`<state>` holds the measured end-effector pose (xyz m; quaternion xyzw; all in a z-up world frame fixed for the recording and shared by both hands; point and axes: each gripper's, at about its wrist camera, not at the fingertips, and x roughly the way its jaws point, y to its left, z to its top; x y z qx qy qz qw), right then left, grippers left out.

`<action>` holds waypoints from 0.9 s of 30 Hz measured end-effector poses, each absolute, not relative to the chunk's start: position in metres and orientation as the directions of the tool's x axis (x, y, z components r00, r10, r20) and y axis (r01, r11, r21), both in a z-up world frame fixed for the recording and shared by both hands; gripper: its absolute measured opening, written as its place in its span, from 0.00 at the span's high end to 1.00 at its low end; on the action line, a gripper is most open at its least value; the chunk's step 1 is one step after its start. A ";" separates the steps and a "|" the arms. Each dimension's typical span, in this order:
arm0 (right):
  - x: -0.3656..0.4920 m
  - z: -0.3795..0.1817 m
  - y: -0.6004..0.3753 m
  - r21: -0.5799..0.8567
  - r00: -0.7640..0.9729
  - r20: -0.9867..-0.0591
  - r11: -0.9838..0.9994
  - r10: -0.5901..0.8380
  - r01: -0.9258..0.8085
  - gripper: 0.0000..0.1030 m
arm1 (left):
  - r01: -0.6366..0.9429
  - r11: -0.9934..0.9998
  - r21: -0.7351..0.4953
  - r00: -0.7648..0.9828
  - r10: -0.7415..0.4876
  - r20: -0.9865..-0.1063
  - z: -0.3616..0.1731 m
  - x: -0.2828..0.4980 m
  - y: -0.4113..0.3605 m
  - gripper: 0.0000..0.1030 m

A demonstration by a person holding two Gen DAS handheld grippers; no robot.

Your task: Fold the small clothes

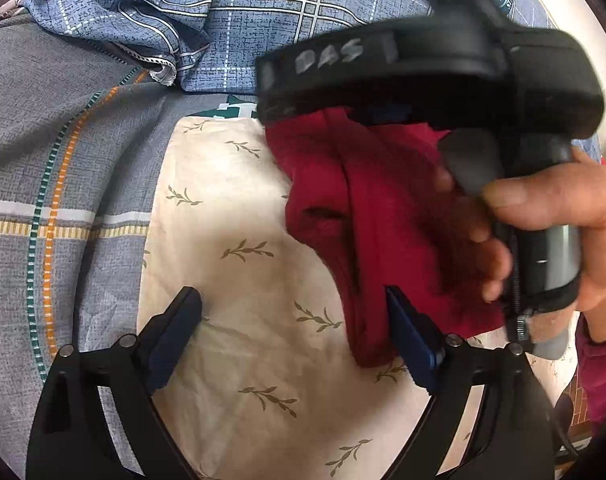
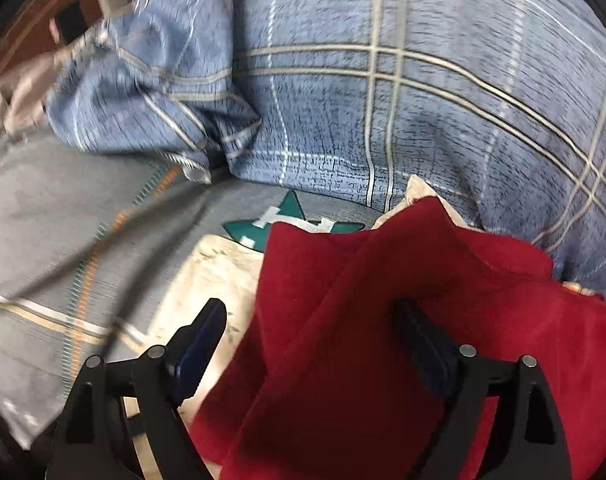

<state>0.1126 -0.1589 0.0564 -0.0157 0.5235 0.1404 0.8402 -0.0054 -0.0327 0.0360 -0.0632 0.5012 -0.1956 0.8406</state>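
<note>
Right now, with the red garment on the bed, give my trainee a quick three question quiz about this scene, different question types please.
1. True or false: the red garment lies on a cream leaf-print cloth.
2. Multiple choice: how do the left gripper jaws stand? A) wide open, B) clamped on a sock, C) out of view.
3. Fill in: in the right wrist view, the red fabric drapes between the fingers of the right gripper, whose jaws stand ____.

Key: 1 true; 2 A; 3 open. The plaid blue bedding lies behind the garment.
</note>
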 end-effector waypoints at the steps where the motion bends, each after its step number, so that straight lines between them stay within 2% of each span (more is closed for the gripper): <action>1: 0.111 0.060 -0.164 0.135 0.410 -0.883 0.959 0.230 -0.248 0.16 | 0.266 0.915 -0.302 0.421 -0.392 -0.818 0.036 -0.005 -0.033 0.11; 5: 0.103 0.069 -0.174 0.164 0.410 -0.874 0.952 0.261 -0.257 0.20 | 0.264 0.915 -0.305 0.422 -0.394 -0.816 0.036 -0.004 -0.033 0.10; 6: 0.101 0.070 -0.174 0.157 0.410 -0.875 0.951 0.260 -0.267 0.24 | 0.262 0.915 -0.306 0.423 -0.394 -0.816 0.035 -0.004 -0.033 0.10; 9: 0.092 0.072 -0.173 0.095 0.407 -0.887 0.950 0.217 -0.299 0.48 | 0.260 0.915 -0.308 0.430 -0.395 -0.812 0.034 -0.004 -0.032 0.10; 10: 0.093 0.069 -0.170 0.071 0.411 -0.889 0.947 0.203 -0.314 0.53 | 0.258 0.915 -0.309 0.433 -0.396 -0.810 0.033 -0.003 -0.032 0.10; 13: 0.096 0.064 -0.162 0.101 0.403 -0.882 0.934 0.243 -0.341 0.78 | 0.253 0.913 -0.320 0.438 -0.403 -0.803 0.032 -0.003 -0.029 0.10; 16: 0.095 0.067 -0.150 0.083 0.419 -0.873 0.923 0.250 -0.377 0.86 | 0.240 0.910 -0.338 0.444 -0.412 -0.795 0.031 0.001 -0.026 0.10; 19: 0.101 0.054 -0.151 0.107 0.390 -0.884 0.923 0.258 -0.369 0.88 | 0.233 0.908 -0.349 0.449 -0.419 -0.790 0.033 0.000 -0.025 0.10; 22: 0.101 0.056 -0.157 0.159 0.380 -0.876 0.921 0.298 -0.356 0.87 | 0.228 0.905 -0.360 0.450 -0.425 -0.785 0.035 -0.001 -0.023 0.10; 24: 0.103 0.066 -0.165 0.200 0.391 -0.864 0.930 0.316 -0.309 0.76 | 0.221 0.902 -0.370 0.450 -0.431 -0.782 0.036 -0.001 -0.022 0.10; 25: 0.105 0.069 -0.167 0.199 0.397 -0.867 0.939 0.302 -0.280 0.58 | 0.216 0.901 -0.375 0.450 -0.433 -0.781 0.036 -0.002 -0.022 0.10; 26: 0.107 0.071 -0.167 0.179 0.401 -0.874 0.949 0.275 -0.261 0.44 | 0.212 0.901 -0.380 0.452 -0.435 -0.779 0.036 -0.002 -0.021 0.10; 27: 0.109 0.071 -0.165 0.155 0.403 -0.881 0.955 0.249 -0.251 0.20 | 0.210 0.900 -0.382 0.453 -0.435 -0.778 0.037 -0.003 -0.021 0.10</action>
